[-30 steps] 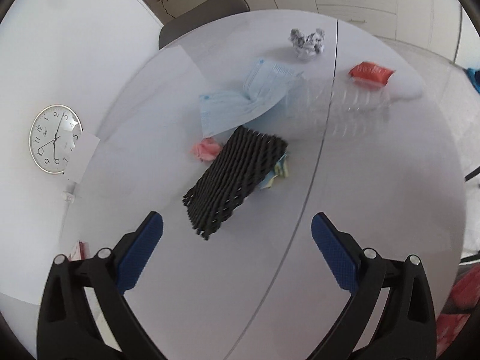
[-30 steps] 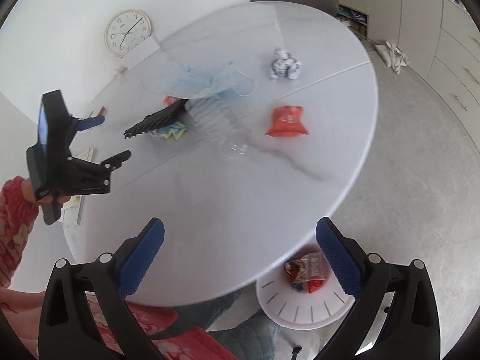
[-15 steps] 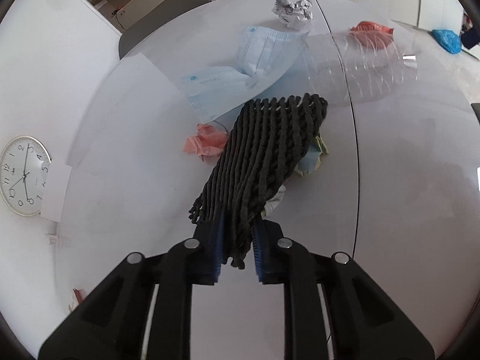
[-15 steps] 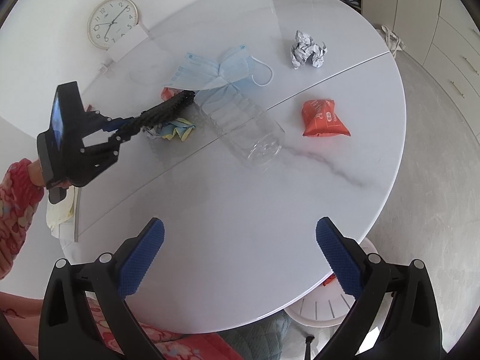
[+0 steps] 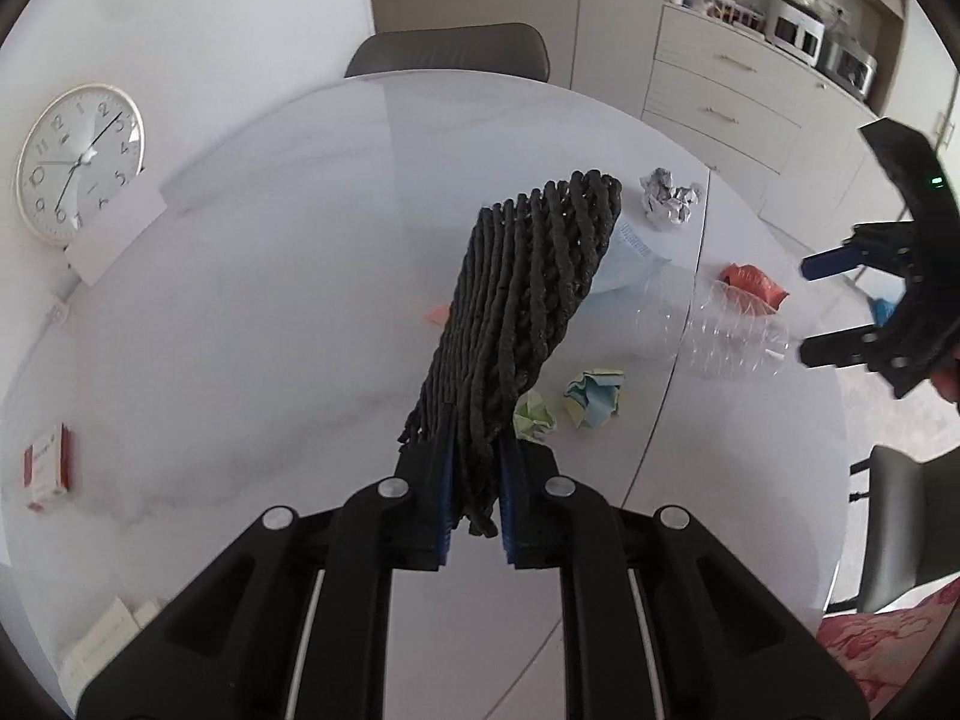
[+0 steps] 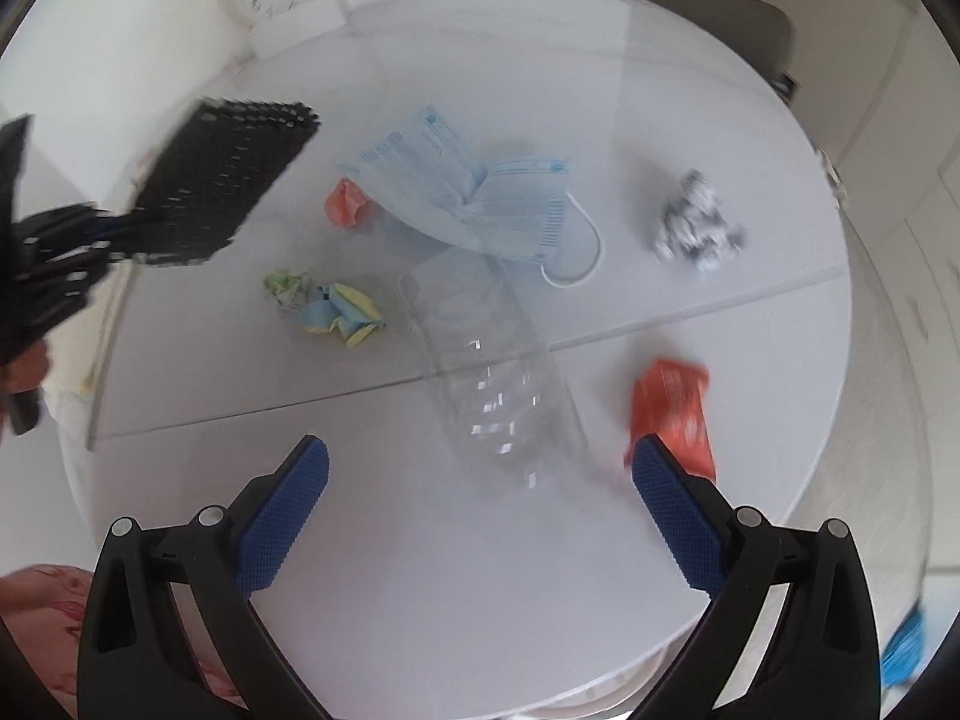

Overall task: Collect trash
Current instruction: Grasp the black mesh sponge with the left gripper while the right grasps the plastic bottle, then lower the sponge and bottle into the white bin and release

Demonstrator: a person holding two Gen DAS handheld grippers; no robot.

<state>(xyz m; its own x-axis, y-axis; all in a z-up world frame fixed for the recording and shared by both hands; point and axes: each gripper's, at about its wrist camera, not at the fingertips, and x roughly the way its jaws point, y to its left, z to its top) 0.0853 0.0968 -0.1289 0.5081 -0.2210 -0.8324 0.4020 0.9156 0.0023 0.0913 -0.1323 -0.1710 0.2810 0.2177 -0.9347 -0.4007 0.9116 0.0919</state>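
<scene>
My left gripper (image 5: 475, 501) is shut on a black foam net sleeve (image 5: 521, 312), lifted clear above the round white table (image 5: 240, 360). The right wrist view shows the same net sleeve (image 6: 222, 180) hanging at the left. My right gripper (image 6: 477, 480) is open, hovering over the base of a clear plastic bottle (image 6: 492, 372) that lies on its side. On the table lie a blue face mask (image 6: 474, 198), a crumpled grey paper ball (image 6: 696, 228), a red snack wrapper (image 6: 675, 408), a pink paper scrap (image 6: 345, 204), and yellow-blue (image 6: 345, 315) and green (image 6: 288, 288) crumpled notes.
A wall clock (image 5: 75, 162) leans at the table's far left beside a white card (image 5: 114, 228). A grey chair (image 5: 450, 54) stands behind the table. A small red-and-white box (image 5: 48, 468) sits near the left edge. Cabinets (image 5: 732, 96) line the right wall.
My left gripper closed on the net sleeve and raised it off the table, uncovering the crumpled notes. My right gripper, still open, moved in over the table toward the bottle.
</scene>
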